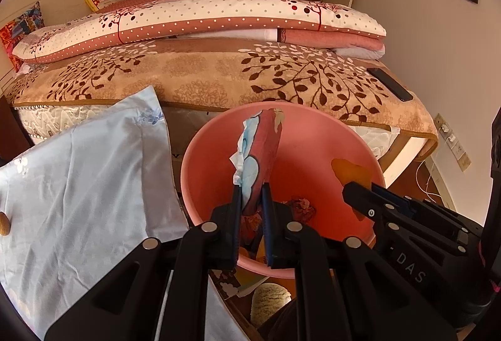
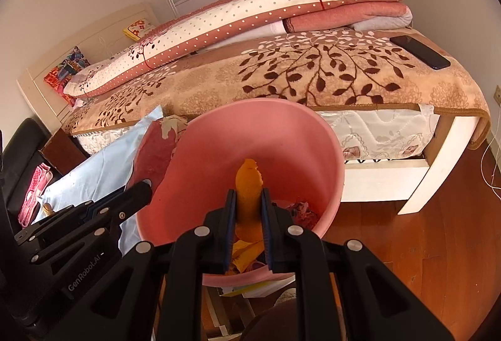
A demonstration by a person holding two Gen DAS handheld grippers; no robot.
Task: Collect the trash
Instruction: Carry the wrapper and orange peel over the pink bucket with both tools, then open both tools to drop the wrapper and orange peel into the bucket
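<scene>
A pink plastic bin (image 1: pixel 316 134) stands by the bed; it also shows in the right wrist view (image 2: pixel 300 147). My left gripper (image 1: pixel 252 193) is shut on a red and blue wrapper (image 1: pixel 260 150) and holds it over the bin's mouth; the wrapper also shows in the right wrist view (image 2: pixel 156 153). My right gripper (image 2: pixel 248 197) is shut on an orange peel (image 2: pixel 248 184) above the bin; the peel also shows in the left wrist view (image 1: pixel 350 172). Crumpled trash (image 1: pixel 302 208) lies in the bin's bottom.
A bed with a leaf-patterned blanket (image 1: pixel 219 74) and a folded quilt (image 1: pixel 203 24) stands behind the bin. A black phone (image 2: pixel 419 53) lies on the bed corner. A light blue pillow (image 1: pixel 87 184) is at the left. Wooden floor (image 2: pixel 438 231) lies to the right.
</scene>
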